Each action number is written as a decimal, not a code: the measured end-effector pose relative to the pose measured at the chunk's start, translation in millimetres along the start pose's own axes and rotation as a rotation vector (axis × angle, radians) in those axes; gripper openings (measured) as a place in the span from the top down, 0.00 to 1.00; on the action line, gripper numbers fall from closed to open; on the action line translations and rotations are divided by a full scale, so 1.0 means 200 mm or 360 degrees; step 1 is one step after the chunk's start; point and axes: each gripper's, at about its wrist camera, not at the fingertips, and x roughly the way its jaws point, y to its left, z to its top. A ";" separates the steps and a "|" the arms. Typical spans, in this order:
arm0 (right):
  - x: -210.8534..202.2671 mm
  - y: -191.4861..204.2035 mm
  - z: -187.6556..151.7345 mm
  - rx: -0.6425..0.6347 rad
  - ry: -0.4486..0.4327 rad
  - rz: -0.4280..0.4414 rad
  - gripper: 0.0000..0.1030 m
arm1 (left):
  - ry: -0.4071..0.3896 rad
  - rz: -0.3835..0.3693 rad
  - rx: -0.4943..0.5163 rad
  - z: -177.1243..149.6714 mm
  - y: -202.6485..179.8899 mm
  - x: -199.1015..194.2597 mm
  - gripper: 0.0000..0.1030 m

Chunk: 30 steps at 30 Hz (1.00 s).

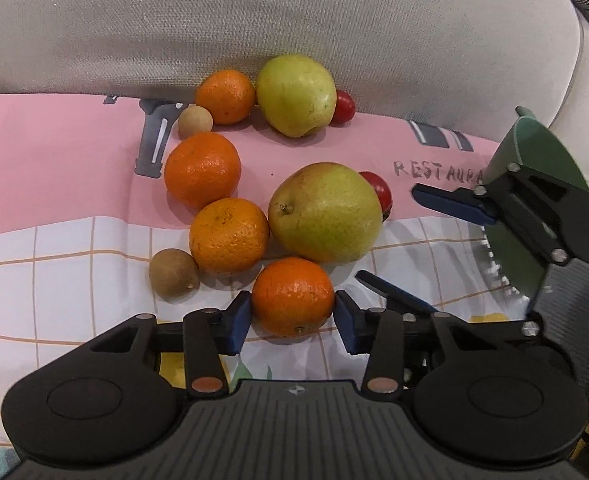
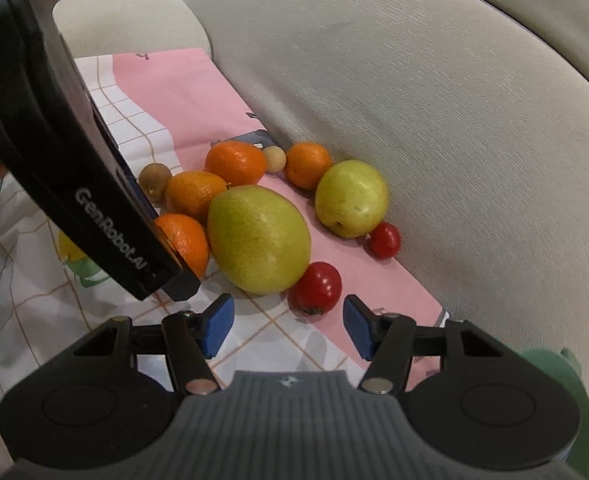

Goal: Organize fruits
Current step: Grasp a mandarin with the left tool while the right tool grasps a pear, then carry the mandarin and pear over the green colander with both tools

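Note:
Fruit lies on a pink and white cloth (image 1: 54, 152) against a sofa back. My left gripper (image 1: 293, 316) has its blue pads on both sides of the nearest orange (image 1: 293, 297), which also shows in the right wrist view (image 2: 186, 240). Beyond it lie several more oranges (image 1: 229, 235), two green pears (image 1: 325, 212) (image 1: 296, 95), two brown longans (image 1: 173, 273) and two red tomatoes (image 1: 378, 189). My right gripper (image 2: 287, 324) is open and empty, just in front of the near tomato (image 2: 316, 287) and beside the large pear (image 2: 258, 239).
The grey sofa backrest (image 1: 294, 20) rises right behind the fruit. A green bowl (image 1: 534, 184) sits at the right edge, partly behind my right gripper (image 1: 434, 220). The left gripper's black body (image 2: 74, 168) crosses the left of the right wrist view.

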 end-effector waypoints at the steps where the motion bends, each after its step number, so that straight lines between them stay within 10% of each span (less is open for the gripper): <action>1: 0.01 0.01 0.00 -0.0045 -0.0009 -0.0008 0.44 | -0.0006 -0.0009 -0.0007 0.00 0.00 -0.02 0.52; 12: 0.09 0.16 0.07 -0.0372 -0.0070 -0.0031 0.44 | -0.0065 -0.0022 -0.0091 0.00 0.06 -0.17 0.52; 30: 0.17 0.20 0.18 -0.0255 0.0061 -0.0191 0.43 | -0.0152 0.0011 -0.0194 -0.06 0.17 -0.35 0.52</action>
